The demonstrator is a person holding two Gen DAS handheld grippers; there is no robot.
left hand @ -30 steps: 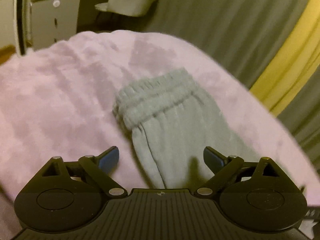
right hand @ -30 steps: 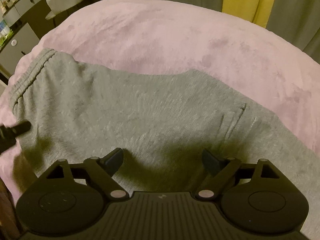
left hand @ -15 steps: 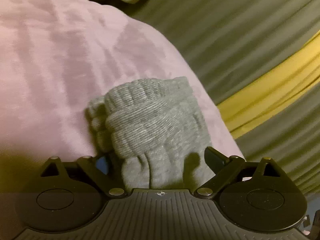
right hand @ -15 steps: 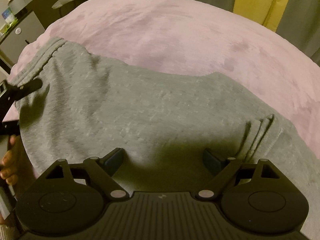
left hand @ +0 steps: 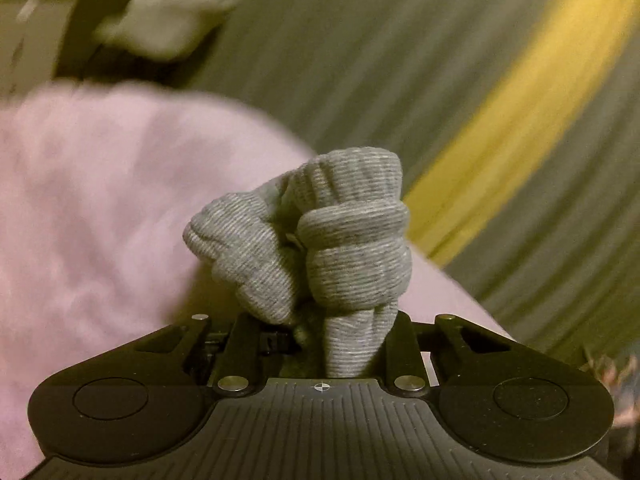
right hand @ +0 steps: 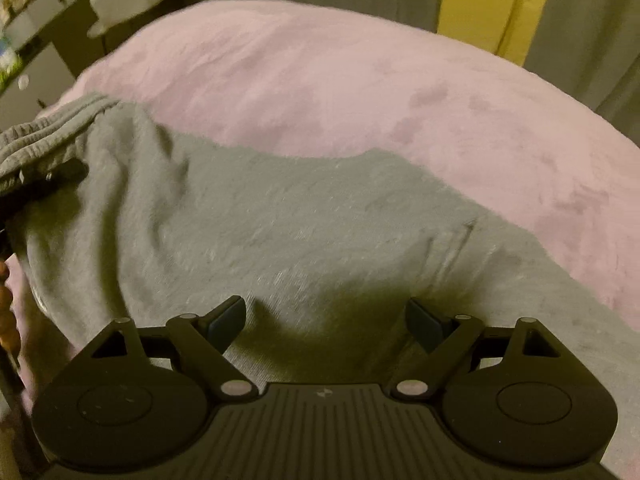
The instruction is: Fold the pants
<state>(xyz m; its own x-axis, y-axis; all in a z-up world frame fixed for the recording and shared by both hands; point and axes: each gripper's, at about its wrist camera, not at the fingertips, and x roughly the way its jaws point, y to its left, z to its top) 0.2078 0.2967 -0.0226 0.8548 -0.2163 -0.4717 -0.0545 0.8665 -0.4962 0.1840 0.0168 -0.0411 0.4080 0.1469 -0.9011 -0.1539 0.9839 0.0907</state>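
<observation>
Clamping my left gripper (left hand: 320, 344) onto the bunched cuff (left hand: 316, 236) just now (right gripper (right hand: 326, 320) gaping), I can start folding.

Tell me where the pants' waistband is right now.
The waistband is bunched in the left gripper, whose jaws just closed on it, at the pants' far left over the pink blanket.

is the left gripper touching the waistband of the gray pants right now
Touching. The left wrist view shows the left gripper just closed on the bunched waistband.
</observation>
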